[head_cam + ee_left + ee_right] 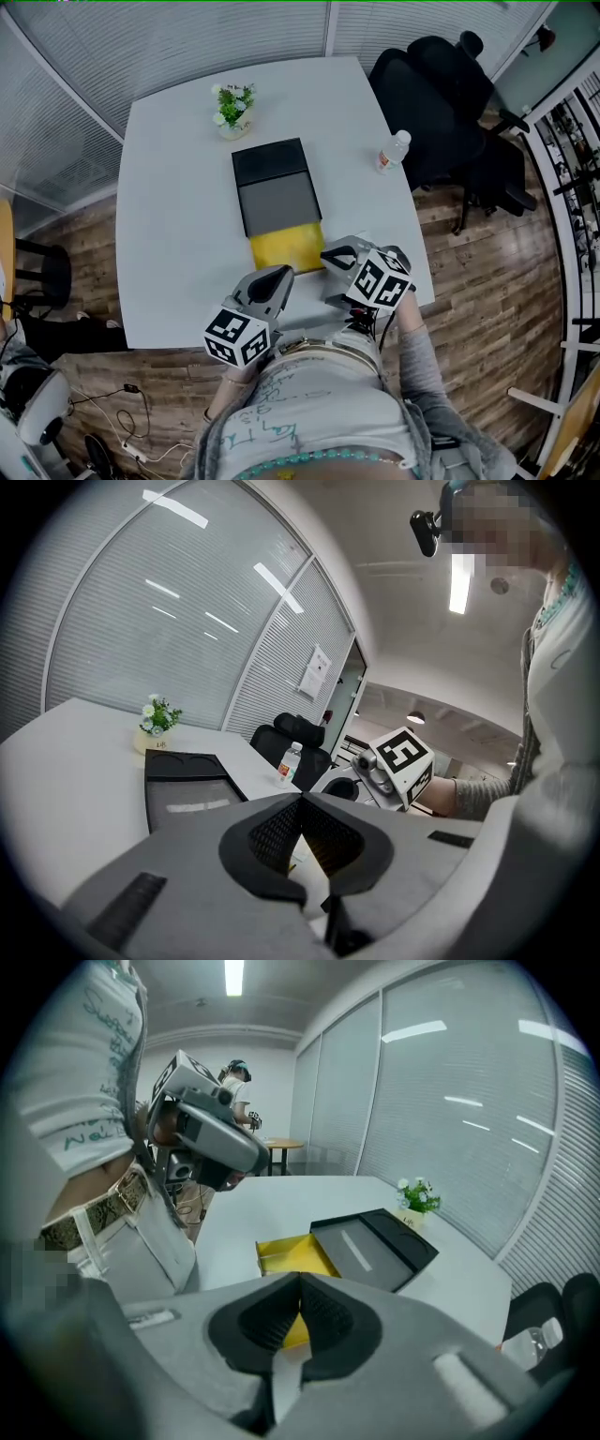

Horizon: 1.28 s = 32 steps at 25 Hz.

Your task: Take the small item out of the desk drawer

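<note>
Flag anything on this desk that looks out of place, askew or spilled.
Only the yellow drawer stands out: it sits pulled open from the dark organizer box, and no contents can be made out in it. The water bottle and potted plant stand upright, and nothing looks spilled.

An office, probably a meeting room: a white tabletop (169,187), black office chairs (441,94) at its right, slatted blinds (141,37) along the far walls, wood floor (487,281).

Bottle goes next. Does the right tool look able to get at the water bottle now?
Likely yes: the water bottle stands alone on the table, nothing between it and the shut right tool.
</note>
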Available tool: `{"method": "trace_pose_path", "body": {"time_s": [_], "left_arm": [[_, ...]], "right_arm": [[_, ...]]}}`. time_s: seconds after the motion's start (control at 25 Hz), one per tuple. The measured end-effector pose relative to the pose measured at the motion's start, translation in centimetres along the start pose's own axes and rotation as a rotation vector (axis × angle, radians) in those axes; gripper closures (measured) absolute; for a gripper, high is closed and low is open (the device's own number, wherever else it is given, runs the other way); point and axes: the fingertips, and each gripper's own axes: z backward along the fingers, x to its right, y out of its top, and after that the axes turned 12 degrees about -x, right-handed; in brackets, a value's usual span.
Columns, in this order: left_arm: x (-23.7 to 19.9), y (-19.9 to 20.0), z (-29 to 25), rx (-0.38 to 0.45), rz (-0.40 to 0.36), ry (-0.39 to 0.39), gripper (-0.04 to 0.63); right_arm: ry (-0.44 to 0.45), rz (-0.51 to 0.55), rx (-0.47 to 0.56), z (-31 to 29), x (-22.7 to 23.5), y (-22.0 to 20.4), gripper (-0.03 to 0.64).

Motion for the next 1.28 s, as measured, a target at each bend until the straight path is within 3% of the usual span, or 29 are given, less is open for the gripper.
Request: {"method": "trace_pose_path", "body": {"time_s": [0.24, 0.56, 0.92, 1.12, 1.28], "left_arm": [[-0.5, 0.8, 0.4, 0.024, -0.016, -0.007, 0.597], [-0.4, 3.4, 1.5, 0.141, -0.096, 0.01, 0.597], [0.6, 7.3, 3.5, 0.257, -0.218, 0.108, 0.597], [0.6, 9.1, 4.8, 0.315, -0.241, 0.152, 0.597], [0.7, 9.5, 5.2, 0.332, -0.244, 0.166, 0.597]], "right_arm": [[-0.046, -0.049, 0.117, 1.3, -0.2, 2.5, 0.614], [-0.153, -0.115, 0.466, 5.3, -0.2, 8.3, 0.614], [-0.311, -0.162, 0.677, 10.0, 0.3, 12.6, 0.614], [-0.378, -0.199, 0.729, 11.6, 0.7, 14.5, 0.614], [-0.39, -0.197, 0.704, 11.1, 0.4, 15.0, 0.614]]}}
